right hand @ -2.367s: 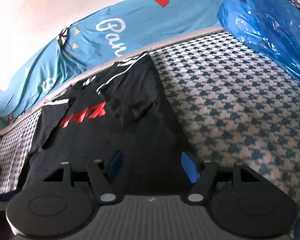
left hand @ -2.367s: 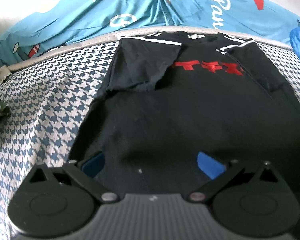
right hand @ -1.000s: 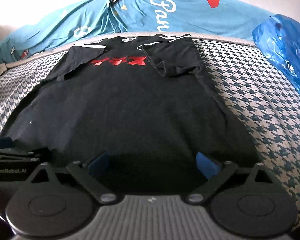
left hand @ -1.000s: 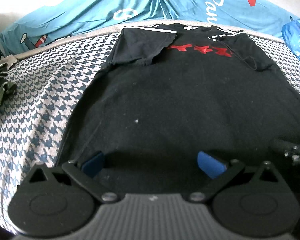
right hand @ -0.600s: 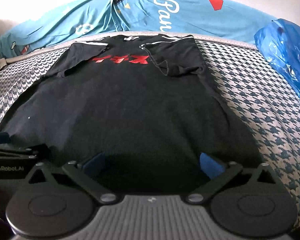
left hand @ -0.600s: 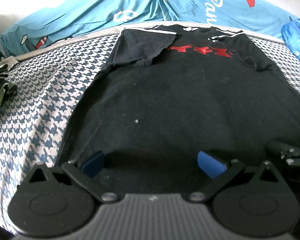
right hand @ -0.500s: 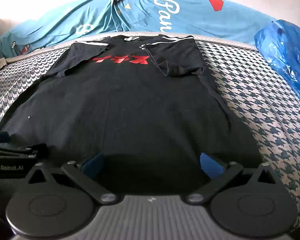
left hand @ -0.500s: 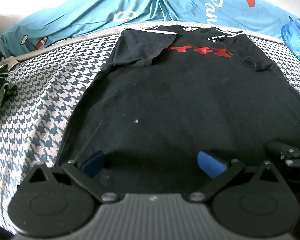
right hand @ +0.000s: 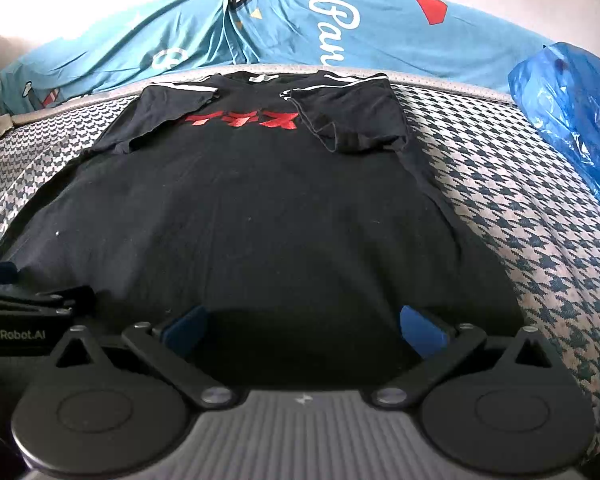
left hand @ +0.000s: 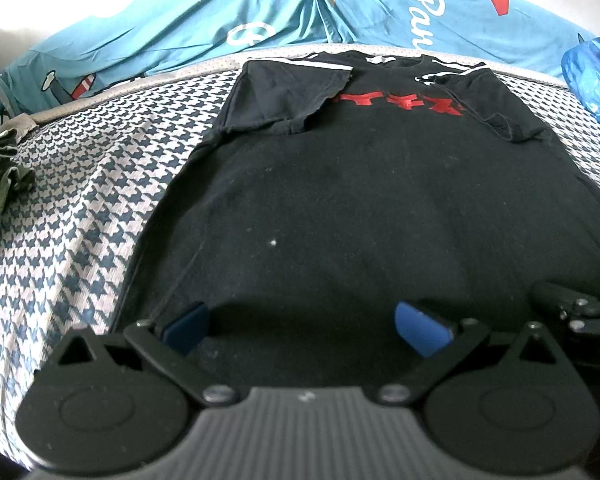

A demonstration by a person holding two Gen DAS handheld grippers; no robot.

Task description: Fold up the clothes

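Black T-shirt flat on checked bedcover, both sleeves folded inward. Left gripper and right gripper over near hem, jaws wide, empty. Likely next: pinch both hem corners, carry hem up toward collar.

Both fisheye views sit low at the near hem of the black T-shirt with red chest lettering, facing along it toward the blue printed bedsheet. The left view stands nearer the shirt's left edge, the right view nearer its right edge; each catches the other hand-held gripper at its side.
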